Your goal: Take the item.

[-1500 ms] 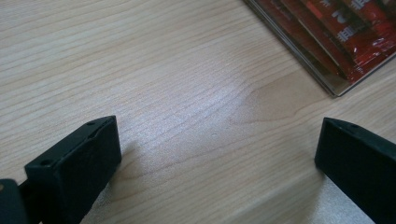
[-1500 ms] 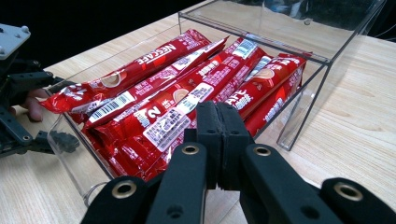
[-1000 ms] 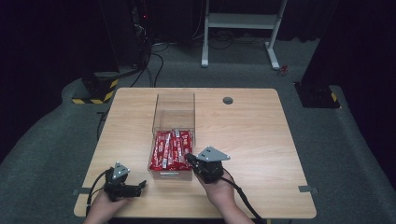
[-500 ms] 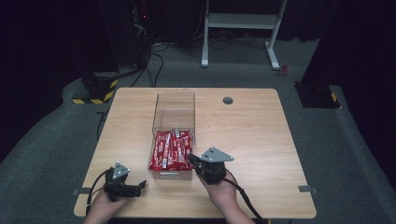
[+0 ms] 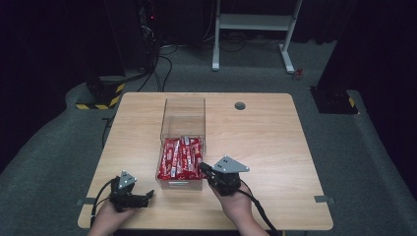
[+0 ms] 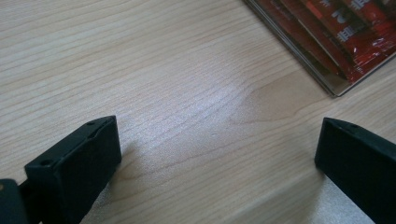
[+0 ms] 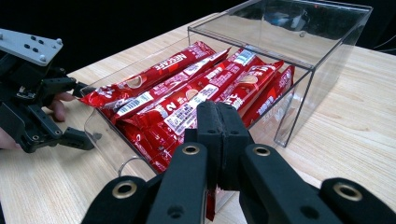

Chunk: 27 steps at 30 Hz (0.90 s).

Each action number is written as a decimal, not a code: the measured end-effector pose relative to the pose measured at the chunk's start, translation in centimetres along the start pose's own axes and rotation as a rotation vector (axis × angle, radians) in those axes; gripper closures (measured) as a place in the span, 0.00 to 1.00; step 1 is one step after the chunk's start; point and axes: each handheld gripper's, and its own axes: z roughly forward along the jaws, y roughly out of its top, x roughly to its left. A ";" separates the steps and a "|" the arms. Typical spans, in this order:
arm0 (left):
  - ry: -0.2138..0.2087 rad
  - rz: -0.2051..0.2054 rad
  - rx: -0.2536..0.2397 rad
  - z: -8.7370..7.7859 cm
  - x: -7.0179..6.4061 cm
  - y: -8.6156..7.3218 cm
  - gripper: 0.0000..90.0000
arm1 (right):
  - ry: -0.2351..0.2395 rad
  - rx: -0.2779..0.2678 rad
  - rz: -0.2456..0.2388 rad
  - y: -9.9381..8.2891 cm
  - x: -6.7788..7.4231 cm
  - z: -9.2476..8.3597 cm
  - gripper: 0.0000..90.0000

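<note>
A clear plastic box (image 5: 183, 118) stands in the middle of the wooden table (image 5: 275, 142), and red Nescafe sachets (image 5: 180, 158) fill its near half. My right gripper (image 5: 204, 168) sits at the box's near right corner. Its jaws (image 7: 220, 116) are pressed together, and they point over the box wall at the sachets (image 7: 187, 88). I see nothing between them. My left gripper (image 5: 142, 197) rests low on the table, left of the box's near end. It is open (image 6: 217, 154) with only bare wood between its fingers. A box corner with sachets (image 6: 355, 32) shows beyond them.
The far half of the box (image 7: 317, 51) holds nothing. A round cable hole (image 5: 240, 105) sits in the table's far part. Bare wood lies right of the box. The other hand's gripper (image 7: 32, 107) shows beyond the box.
</note>
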 end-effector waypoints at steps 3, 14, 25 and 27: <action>0.000 0.000 0.001 0.0 0.0 0.0 0.01 | 0.001 -0.004 -0.002 0.0 0.0 -0.1 1.00; 0.000 0.000 0.000 0.0 0.0 0.0 0.01 | 0.001 -0.021 -0.006 0.2 -0.2 -0.5 1.00; 0.000 0.000 0.000 0.0 0.0 0.0 0.01 | -0.004 -0.042 -0.002 0.5 -0.7 -1.1 1.00; 0.000 0.000 0.000 0.0 0.0 0.0 0.01 | -0.008 -0.046 0.000 0.6 -0.8 -1.2 1.00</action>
